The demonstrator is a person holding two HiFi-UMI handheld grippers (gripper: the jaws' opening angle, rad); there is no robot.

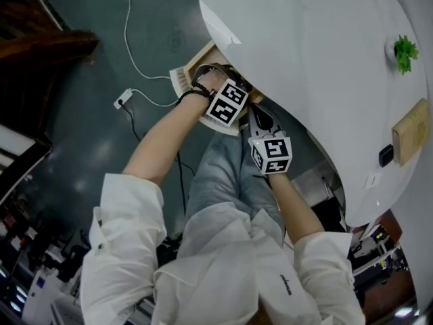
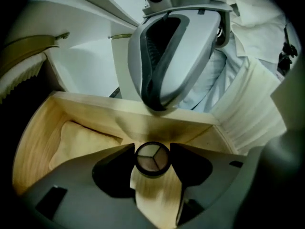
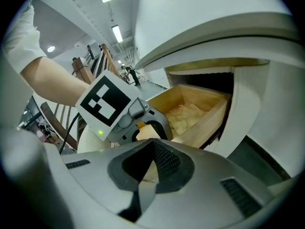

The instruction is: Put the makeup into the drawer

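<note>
Left gripper (image 2: 152, 163) clamped on round makeup pan (image 2: 152, 156) over open wooden drawer (image 2: 35, 142), right gripper (image 3: 149, 144) closed, empty, beside it

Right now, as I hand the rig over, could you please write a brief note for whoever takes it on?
Left gripper: shut on the round three-shade makeup compact, held over the open wooden drawer.
Right gripper: jaws together, tips at the drawer's wall; I cannot tell whether they pinch it.
Drawer: out from under the white table, with a pale cloth lying inside.
Done: drawer open, compact in the left gripper.
Left: lower the compact into the drawer, release it, then probably close the drawer.
</note>
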